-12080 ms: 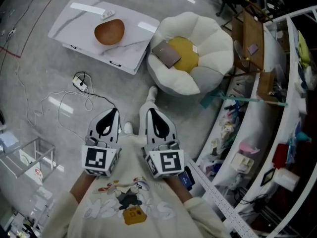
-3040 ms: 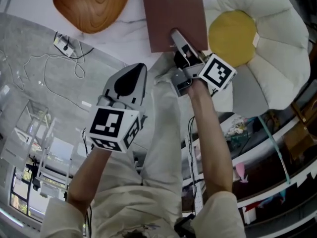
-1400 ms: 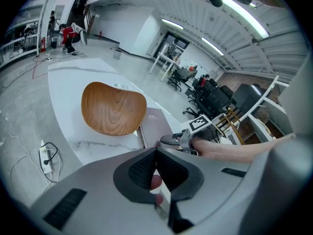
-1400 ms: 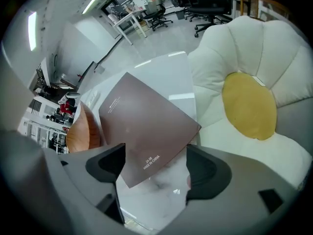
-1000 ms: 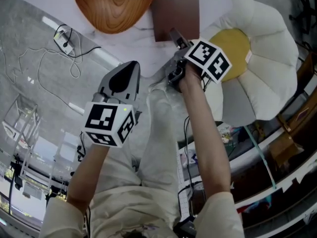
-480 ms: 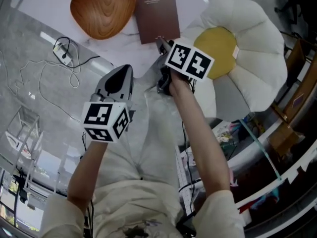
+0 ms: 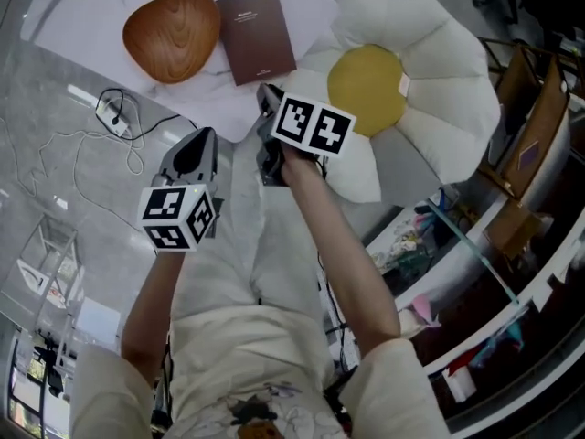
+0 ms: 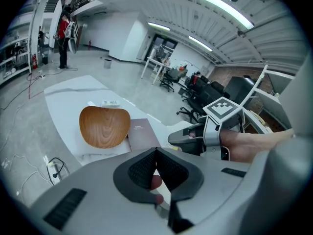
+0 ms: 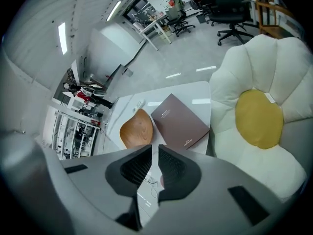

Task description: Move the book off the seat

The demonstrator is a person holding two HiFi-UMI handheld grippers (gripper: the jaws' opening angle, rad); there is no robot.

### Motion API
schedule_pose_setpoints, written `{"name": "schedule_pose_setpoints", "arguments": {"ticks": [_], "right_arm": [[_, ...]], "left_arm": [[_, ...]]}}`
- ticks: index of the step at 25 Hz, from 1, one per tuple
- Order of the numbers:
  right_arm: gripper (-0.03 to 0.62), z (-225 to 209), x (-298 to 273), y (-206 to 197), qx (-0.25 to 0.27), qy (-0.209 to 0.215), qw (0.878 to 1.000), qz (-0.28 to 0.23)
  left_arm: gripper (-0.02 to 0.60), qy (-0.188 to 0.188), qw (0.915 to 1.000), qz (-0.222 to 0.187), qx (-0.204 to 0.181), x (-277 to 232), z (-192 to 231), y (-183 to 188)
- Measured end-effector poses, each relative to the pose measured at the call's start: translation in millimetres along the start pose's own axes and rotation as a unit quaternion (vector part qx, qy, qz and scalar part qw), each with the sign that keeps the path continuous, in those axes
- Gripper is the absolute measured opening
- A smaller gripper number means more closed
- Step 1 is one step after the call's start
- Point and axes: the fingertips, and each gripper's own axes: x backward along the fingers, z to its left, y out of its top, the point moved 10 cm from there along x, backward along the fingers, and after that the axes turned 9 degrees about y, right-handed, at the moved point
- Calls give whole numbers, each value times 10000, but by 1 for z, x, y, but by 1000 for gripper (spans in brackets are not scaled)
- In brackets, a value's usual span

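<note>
**Both grippers [image 7: 267, 99] pulling back from the seat [image 7: 439, 71], book [image 7: 260, 35] left behind**

Both grippers are rising and drawing back toward the person, where a moment ago the right one was reaching out over the book. Its jaws have just been closing. They are now sitting all but pressed together with nothing between them, so the grip on the book is plainly over. The left gripper [image 7: 199, 146] is hanging further from the seat than the right one, its jaws pressed together and empty too.

The book is lying flat and closed on the white table [image 7: 64, 12] just beside the seat, between the seat and a wooden bowl [image 7: 172, 35]. No part of it is resting on the cushion any more. The yellow centre of the seat, where the book lay at the start, is showing bare.

From where I'm standing, the job is looking done. The person seems to be simply backing off, and nothing more is needing a hand.
</note>
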Motion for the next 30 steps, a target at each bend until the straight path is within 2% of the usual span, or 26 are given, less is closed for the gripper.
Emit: {"name": "schedule_pose_setpoints", "arguments": {"ticks": [4, 7, 18, 26, 30], "right_arm": [[38, 16, 18, -7, 118, 197, 9997, 59], [37, 26, 39, -13, 274, 349, 9990, 80], [26, 35, 139, -15, 170, 685, 9965, -443], [25, 43, 224, -8, 263, 854, 9921, -881], [25, 43, 262, -7, 249, 800, 9930, -829]], "left_arm": [[11, -75, 9994, 12, -342, 17, -14, 9], [10, -117, 9990, -15, -429, 36, -32, 18], [11, -390, 9937, -294, -1004, 86, -101, 54], [10, -816, 9882, -554, -1172, 127, -158, 74], [10, -1013, 9845, -688, -1255, 145, -186, 83]]}}
